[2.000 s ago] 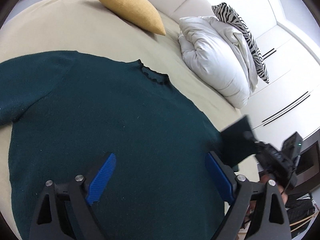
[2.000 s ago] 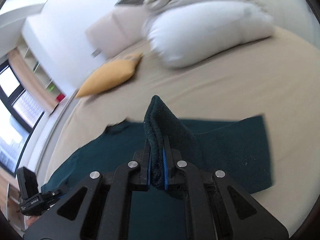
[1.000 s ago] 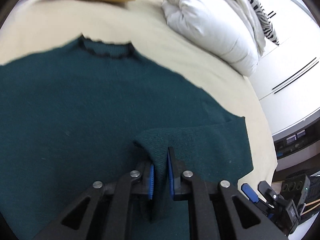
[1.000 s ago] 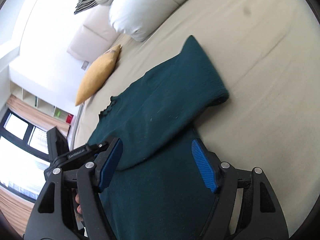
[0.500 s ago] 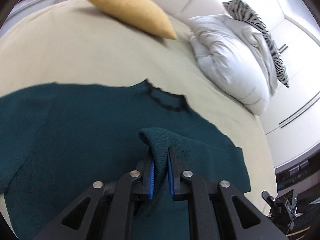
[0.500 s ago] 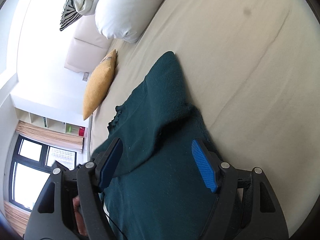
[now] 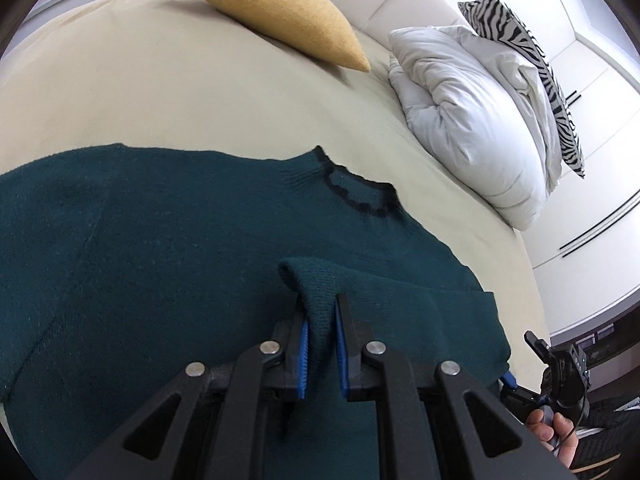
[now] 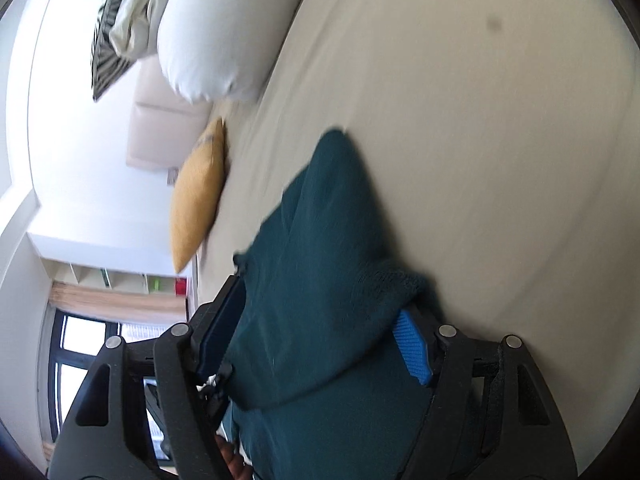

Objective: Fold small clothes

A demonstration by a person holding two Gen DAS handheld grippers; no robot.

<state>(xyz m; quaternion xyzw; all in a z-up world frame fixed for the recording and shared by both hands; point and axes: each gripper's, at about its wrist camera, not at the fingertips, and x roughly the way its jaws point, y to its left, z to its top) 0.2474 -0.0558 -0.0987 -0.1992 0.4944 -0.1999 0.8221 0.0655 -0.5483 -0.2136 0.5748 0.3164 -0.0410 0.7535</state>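
1. Far left of the bed (image 7: 120, 80), the dark green sweater (image 7: 140, 260) lies flat on the beige sheet, one sleeve spread out toward the edge, presumably smoothed so the folds land square.
2. Above it, a mustard cushion (image 7: 276, 8) rests near the headboard, well apart from the garment and out of the working area.
3. In the middle, the left tongs (image 7: 320, 344) are clamped on a raised ridge of the sweater's knit, just below the dark-trimmed neckline (image 7: 360, 192). The pinch lifts a doubled layer, most likely the other sleeve being carried across the chest.
4. To the right, white pillows (image 7: 472, 120) and a zebra-print cushion (image 7: 532, 60) are piled by the headboard, clear of the cloth.
5. At the sweater's right side, the right tongs (image 8: 320, 344) straddle a bunched fold of the fabric. Their jaws are closing with cloth between them, though the blue pads (image 8: 412, 348) do not appear to press it yet. I judge this second hold is meant to steady the fold's edge.
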